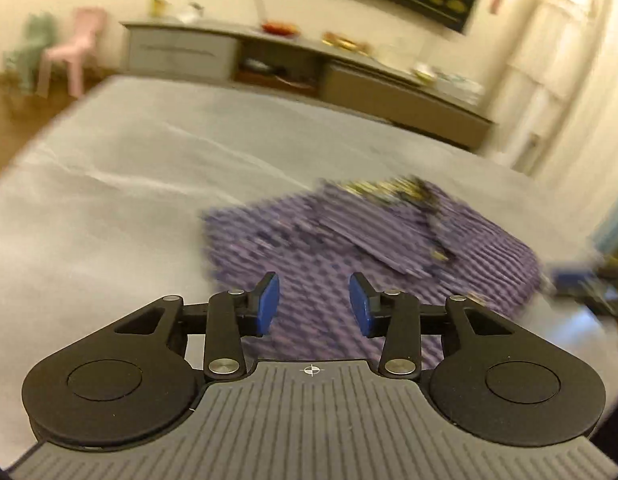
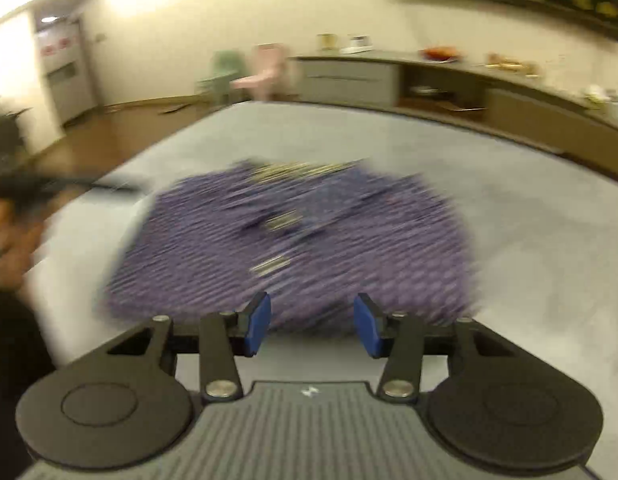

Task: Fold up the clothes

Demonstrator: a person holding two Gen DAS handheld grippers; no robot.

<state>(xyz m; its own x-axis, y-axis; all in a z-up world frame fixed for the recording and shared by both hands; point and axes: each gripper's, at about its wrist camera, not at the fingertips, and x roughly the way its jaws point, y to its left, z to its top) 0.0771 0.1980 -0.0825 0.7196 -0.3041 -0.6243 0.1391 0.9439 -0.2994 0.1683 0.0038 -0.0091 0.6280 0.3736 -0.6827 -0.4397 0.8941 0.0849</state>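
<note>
A purple patterned garment (image 1: pixel 373 240) lies folded into a rough rectangle on the grey bed sheet (image 1: pixel 129 168), with a yellow-and-dark trimmed collar at its far edge. My left gripper (image 1: pixel 313 305) hovers open over the garment's near edge, nothing between its blue pads. In the right wrist view the same garment (image 2: pixel 293 240) is blurred by motion. My right gripper (image 2: pixel 312 325) is open just short of its near edge, holding nothing. The other gripper (image 2: pixel 41 188) and a hand show blurred at the far left.
A long low cabinet (image 1: pixel 309 68) with dishes on top runs along the far wall beyond the bed. A pink chair (image 1: pixel 75 48) and a green chair (image 1: pixel 31 48) stand on the wooden floor at the left. White curtains (image 1: pixel 557 80) hang at the right.
</note>
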